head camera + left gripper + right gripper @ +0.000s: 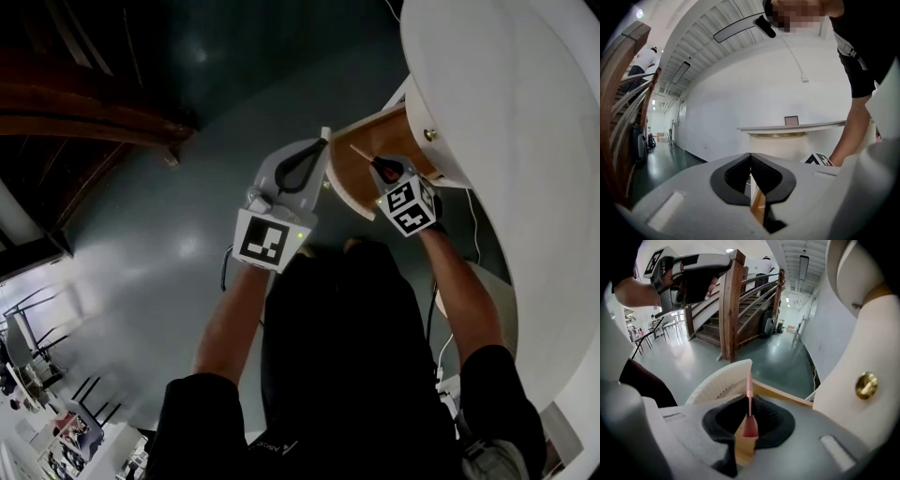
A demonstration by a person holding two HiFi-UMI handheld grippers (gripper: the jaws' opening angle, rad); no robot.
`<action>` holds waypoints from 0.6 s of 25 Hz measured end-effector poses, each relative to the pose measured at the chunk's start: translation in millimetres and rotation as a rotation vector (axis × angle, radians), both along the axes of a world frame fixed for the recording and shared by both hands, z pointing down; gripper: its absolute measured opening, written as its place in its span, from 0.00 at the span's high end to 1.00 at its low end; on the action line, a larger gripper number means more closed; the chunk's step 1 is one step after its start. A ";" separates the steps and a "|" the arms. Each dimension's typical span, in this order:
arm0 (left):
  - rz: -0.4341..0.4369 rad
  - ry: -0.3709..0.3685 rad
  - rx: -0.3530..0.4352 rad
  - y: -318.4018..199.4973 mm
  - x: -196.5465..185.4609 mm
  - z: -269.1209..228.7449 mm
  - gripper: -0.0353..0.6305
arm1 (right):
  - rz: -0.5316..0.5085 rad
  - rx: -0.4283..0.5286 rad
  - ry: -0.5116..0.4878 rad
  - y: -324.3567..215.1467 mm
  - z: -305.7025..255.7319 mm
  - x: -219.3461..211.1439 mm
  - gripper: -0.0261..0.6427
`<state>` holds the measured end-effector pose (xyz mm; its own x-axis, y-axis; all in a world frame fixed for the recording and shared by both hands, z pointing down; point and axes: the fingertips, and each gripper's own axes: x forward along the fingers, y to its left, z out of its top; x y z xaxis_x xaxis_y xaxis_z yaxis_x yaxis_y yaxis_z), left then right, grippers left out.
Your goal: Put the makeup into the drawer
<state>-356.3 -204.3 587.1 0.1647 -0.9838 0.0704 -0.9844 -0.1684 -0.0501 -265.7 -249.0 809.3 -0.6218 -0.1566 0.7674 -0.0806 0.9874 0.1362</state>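
Makeup (748,392), a slim pink stick with a thicker red base, is sitting pinched between the pads of the right hand-held gripper (749,401), which is hovering over the open drawer (723,379). Its long axis is running along the jaws: the red base is lying back between the pads and the thin pink tip is pointing forward, out past the fingertips toward the drawer's curved white front. In the head view the stick is slanting up and to the left over the drawer's wooden inside, where only bare wood is showing in the visible part. A brass knob (866,385) is showing on the white cabinet below the round worktop (506,112). The left hand-held gripper (750,157) is hanging just beside the drawer, its jaws pressed together at the tips and holding nothing.
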 end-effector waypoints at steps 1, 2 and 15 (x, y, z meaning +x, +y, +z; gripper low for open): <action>-0.001 0.001 0.003 -1.9 -1.0 7.4 0.93 | -0.008 -0.002 0.016 -2.7 11.0 -1.5 0.89; -0.002 0.001 0.006 -3.4 -2.1 14.4 0.93 | -0.016 -0.004 0.030 -5.3 21.2 -3.1 0.89; -0.011 0.017 -0.036 -5.3 -9.6 98.8 0.93 | -0.105 -0.054 0.221 -21.3 126.5 -18.2 0.88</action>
